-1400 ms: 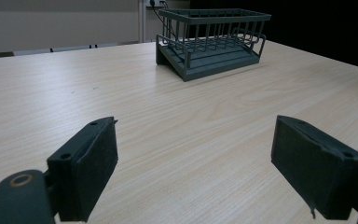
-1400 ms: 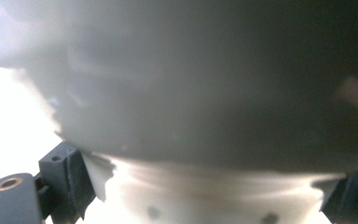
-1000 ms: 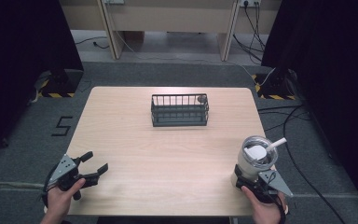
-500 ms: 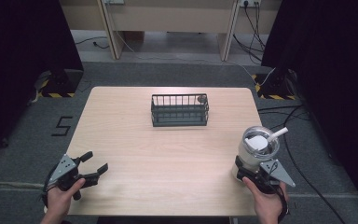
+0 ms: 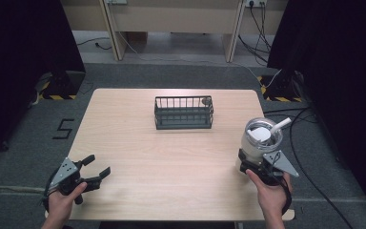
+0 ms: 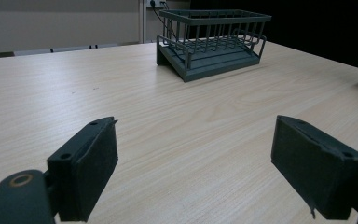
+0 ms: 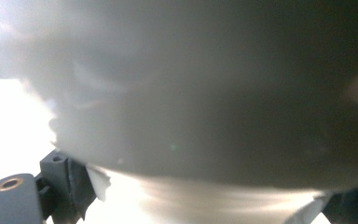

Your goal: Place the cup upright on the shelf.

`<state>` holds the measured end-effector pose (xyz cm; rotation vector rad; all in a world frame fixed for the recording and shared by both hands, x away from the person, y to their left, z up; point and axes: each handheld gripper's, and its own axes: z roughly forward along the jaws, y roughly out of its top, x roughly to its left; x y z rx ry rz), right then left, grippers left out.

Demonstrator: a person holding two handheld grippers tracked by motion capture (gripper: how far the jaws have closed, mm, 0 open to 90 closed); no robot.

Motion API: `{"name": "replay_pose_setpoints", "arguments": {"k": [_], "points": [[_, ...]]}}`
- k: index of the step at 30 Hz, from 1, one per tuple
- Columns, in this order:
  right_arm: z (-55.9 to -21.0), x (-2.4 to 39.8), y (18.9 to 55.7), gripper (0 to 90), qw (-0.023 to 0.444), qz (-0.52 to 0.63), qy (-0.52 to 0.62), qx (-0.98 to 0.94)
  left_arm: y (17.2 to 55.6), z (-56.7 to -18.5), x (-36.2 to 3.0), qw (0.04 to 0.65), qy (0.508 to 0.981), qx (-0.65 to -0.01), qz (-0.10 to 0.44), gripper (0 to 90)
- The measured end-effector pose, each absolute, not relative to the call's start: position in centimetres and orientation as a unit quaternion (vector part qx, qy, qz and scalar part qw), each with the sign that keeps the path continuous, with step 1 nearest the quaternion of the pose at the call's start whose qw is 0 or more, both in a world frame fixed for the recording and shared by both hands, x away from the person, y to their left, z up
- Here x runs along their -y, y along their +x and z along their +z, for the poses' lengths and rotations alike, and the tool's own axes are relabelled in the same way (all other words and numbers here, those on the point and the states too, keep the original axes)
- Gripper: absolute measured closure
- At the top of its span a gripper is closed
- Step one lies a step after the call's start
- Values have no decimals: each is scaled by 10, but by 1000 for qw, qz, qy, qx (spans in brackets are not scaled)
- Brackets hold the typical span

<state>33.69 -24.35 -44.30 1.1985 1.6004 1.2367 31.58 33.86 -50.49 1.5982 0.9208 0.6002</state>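
**Tumbler gripped low at tabletop's edge**

The right gripper has its jaws clamped round the base of a lidded tumbler near the tabletop's right edge. The left gripper rests released. Held so low, the top-heavy tumbler could tip or slip if swung toward the wire basket.

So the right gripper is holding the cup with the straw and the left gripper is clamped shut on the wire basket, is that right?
Not quite. The left gripper is open and holds nothing, apart from the wire basket, as the left gripper view shows. The right gripper does hold the cup with the straw.
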Motion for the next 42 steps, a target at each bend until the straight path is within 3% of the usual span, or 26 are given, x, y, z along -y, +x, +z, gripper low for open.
{"name": "replay_pose_setpoints", "arguments": {"k": [42], "points": [[-409, 206, 397, 114, 380, 505, 437, -640, 316, -505, -339, 569, 678, -390, 254, 141]]}}
